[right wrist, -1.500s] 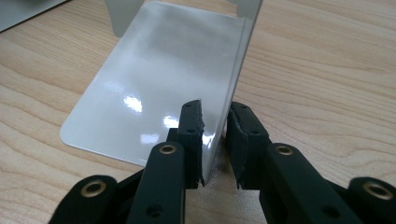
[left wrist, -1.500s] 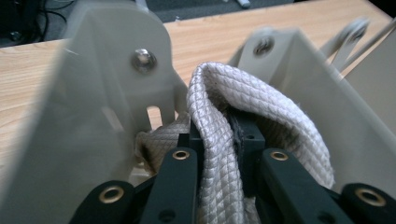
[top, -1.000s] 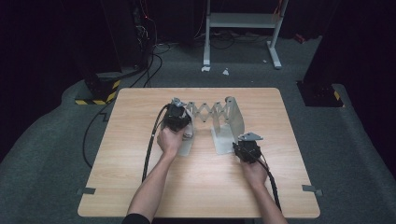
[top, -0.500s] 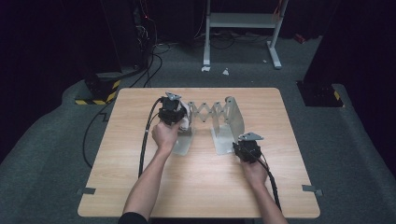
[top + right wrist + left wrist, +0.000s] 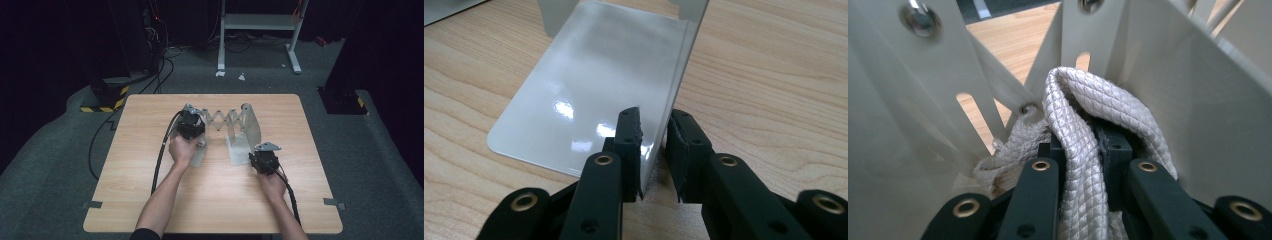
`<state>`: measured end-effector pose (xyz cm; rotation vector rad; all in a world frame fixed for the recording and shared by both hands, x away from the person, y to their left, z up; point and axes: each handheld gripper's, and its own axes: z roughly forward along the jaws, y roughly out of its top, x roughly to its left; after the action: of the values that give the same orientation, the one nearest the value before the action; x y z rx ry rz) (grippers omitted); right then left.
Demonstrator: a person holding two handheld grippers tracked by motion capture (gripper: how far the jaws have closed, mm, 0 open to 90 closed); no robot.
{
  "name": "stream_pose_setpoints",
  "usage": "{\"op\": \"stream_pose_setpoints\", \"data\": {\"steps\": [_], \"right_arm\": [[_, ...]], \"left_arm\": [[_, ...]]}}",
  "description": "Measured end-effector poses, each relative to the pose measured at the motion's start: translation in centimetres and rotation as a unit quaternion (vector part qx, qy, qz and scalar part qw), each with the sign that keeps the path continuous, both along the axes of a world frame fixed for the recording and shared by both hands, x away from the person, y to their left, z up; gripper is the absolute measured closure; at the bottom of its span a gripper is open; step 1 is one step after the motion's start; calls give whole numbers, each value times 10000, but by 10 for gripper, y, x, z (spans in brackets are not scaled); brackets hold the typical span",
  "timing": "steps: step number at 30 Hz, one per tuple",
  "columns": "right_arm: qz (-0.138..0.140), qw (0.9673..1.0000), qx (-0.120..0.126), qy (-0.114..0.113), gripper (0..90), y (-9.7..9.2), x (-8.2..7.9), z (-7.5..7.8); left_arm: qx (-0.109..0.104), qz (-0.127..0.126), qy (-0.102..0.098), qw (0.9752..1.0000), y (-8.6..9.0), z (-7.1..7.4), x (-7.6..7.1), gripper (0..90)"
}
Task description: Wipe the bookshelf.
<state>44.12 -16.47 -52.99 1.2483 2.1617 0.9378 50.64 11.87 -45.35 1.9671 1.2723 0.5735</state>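
The left hand-held gripper point(image 5: 190, 125) sits at the left end plate of the folding rack point(image 5: 223, 120), which stands on the far middle of the tabletop point(image 5: 150, 200). The left gripper view shows it pinching a loop of white braided rope point(image 5: 1083, 145) tight between its jaws, right up against the rack's cream bars. The rope seems tied to the rack just left of the jaws, though the knot is partly hidden.

The right hand-held gripper point(image 5: 264, 161) is at the near right, on the rack's right end plate point(image 5: 589, 95). Its jaws straddle the plate's upright edge; a sliver of gap shows beside the right pad, so I cannot tell whether it is truly clamped or only lightly set.

The step in hand looks like working the rope at the left end while the right side steadies the rack. To do it well:

- Firm up the right grip first, since the plate is thin, glossy and could slip or twist out.
- Keep the right hand low so the base stays flat on the tabletop.
- Move the rope along its own line, slowly, because a sideways tug would fold or skew the scissor links.
- Hold the loop deep in the pads; braid is slick and may creep out under load.
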Motion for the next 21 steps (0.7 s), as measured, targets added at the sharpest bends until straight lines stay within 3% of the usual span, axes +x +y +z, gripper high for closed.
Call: {"op": "stream_pose_setpoints", "data": {"steps": [7,9,14,21], "right_arm": [[-5,10000,-3,2,760,0,0,0],[3,10000,3,2,761,0,0,0],[2,10000,27,25,760,0,0,0],[6,10000,34,28,761,-1,0,0]], "left_arm": [[86,-49,136,9999,-2,-12,3,804],[209,-54,223,9995,-3,-20,4,804],[169,-37,466,9988,-3,-42,6,804],[238,-101,522,9983,-8,-53,2,803]]}}
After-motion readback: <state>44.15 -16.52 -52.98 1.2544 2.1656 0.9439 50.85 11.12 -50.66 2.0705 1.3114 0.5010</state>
